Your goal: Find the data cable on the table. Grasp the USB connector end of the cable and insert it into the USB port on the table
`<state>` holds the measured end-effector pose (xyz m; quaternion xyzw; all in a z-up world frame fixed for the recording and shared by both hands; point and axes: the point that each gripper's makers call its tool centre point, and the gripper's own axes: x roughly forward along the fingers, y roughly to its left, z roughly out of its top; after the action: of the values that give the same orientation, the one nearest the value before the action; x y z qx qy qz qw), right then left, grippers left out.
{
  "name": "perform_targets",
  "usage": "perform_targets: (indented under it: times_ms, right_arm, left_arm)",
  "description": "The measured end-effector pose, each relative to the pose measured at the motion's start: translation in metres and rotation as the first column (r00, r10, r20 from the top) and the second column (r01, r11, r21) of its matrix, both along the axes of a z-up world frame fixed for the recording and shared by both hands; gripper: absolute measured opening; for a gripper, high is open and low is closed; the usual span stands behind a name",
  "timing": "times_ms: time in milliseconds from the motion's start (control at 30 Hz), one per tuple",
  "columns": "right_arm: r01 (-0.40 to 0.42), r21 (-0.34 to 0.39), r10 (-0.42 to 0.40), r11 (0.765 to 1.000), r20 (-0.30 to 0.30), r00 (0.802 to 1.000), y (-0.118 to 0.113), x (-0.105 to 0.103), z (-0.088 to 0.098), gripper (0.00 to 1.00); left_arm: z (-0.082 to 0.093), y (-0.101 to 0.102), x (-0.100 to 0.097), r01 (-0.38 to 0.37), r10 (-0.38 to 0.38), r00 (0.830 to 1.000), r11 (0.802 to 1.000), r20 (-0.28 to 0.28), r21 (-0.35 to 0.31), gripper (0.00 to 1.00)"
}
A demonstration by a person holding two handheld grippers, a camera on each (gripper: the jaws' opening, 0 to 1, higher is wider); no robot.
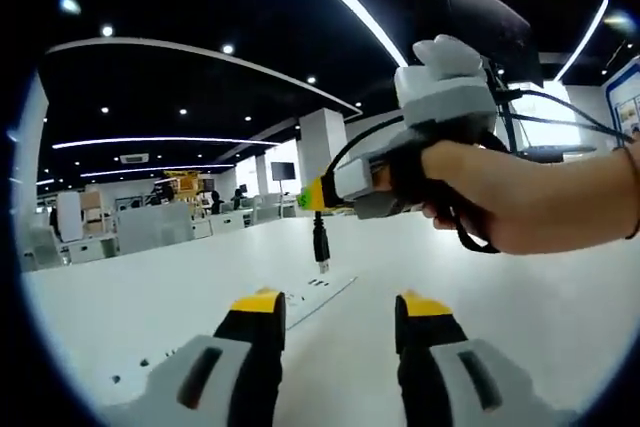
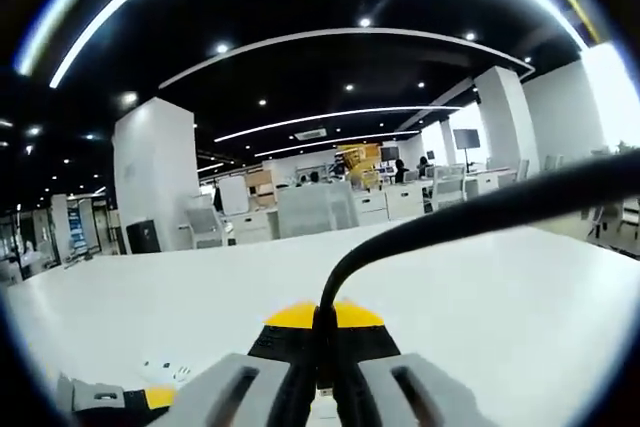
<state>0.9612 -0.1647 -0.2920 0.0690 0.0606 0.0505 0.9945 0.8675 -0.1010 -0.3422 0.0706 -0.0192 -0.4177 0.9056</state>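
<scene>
In the left gripper view, my right gripper (image 1: 318, 194) comes in from the right, held by a hand (image 1: 520, 197), and hovers over the white table (image 1: 520, 297). It is shut on the black data cable, whose USB connector (image 1: 321, 247) hangs straight down from its yellow tips. Just below the connector lies a flat white socket strip (image 1: 318, 293) with small ports. My left gripper (image 1: 340, 305) stands open near the strip, nothing between its jaws. In the right gripper view, the right gripper (image 2: 323, 319) clamps the cable (image 2: 440, 222), which arcs up and off to the right.
The white table (image 2: 520, 297) stretches wide around the strip. Part of the left gripper (image 2: 100, 397) shows at the lower left of the right gripper view. A dark monitor (image 1: 480, 17) stands behind the hand. Office desks and chairs (image 1: 150, 227) fill the far background.
</scene>
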Motion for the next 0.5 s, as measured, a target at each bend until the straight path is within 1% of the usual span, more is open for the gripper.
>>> perform_targets:
  times_ms: [133,233,500]
  right_arm:
    - [0.018,0.008,-0.018,1.0,-0.016,1.0,-0.002,0.007,-0.006,0.05]
    - [0.035,0.004,-0.035,0.999,-0.019,0.999,-0.008,0.015,-0.008,0.05]
    - [0.057,0.02,-0.056,0.998,-0.024,0.998,-0.013,0.014,-0.015,0.05]
  left_arm:
    - [0.0,0.0,0.0,0.0,0.0,1.0,1.0,0.001,0.002,0.44]
    - [0.0,0.0,0.0,0.0,0.0,1.0,1.0,0.001,0.002,0.44]
    - [-0.001,0.0,0.002,-0.007,0.007,1.0,1.0,0.001,0.006,0.44]
